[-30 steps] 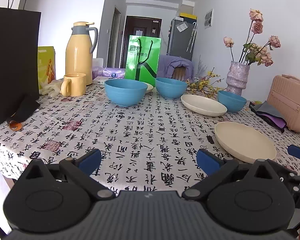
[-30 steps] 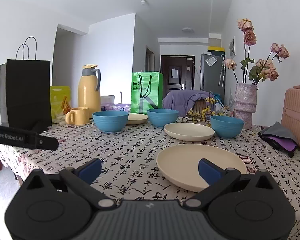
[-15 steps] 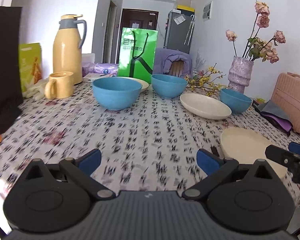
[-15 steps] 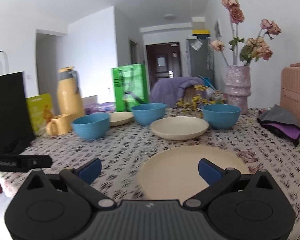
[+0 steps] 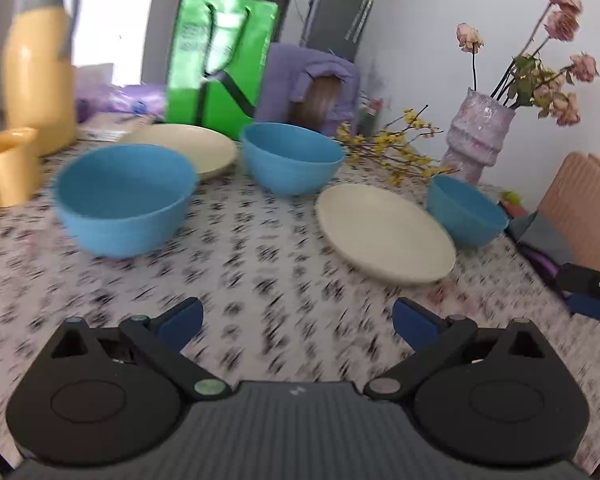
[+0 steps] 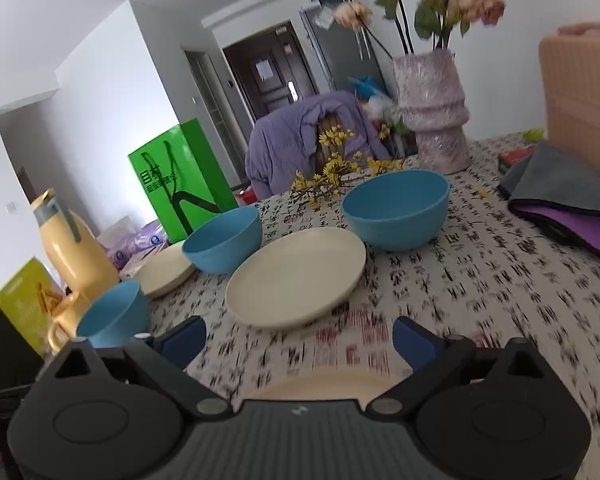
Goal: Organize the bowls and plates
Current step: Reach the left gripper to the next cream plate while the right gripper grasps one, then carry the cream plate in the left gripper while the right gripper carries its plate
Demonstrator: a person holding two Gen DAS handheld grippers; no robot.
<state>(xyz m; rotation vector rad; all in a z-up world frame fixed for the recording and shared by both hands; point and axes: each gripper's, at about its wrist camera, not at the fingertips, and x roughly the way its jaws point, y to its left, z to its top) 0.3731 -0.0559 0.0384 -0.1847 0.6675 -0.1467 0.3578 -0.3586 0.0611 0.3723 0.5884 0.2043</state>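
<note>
Three blue bowls stand on the patterned tablecloth: a left bowl, a middle bowl and a right bowl. A cream plate lies between them, another cream plate sits at the back, and a third cream plate lies just under my right gripper. My left gripper is open and empty over the cloth. My right gripper is open and empty; part of it shows in the left wrist view.
A yellow thermos, yellow mug and green bag stand at the back left. A vase of flowers, yellow twigs, folded cloths and a pink case are on the right.
Both grippers have moved forward over the table toward the bowls and plates. The near cream plate is now under the right gripper. Both stay open.
</note>
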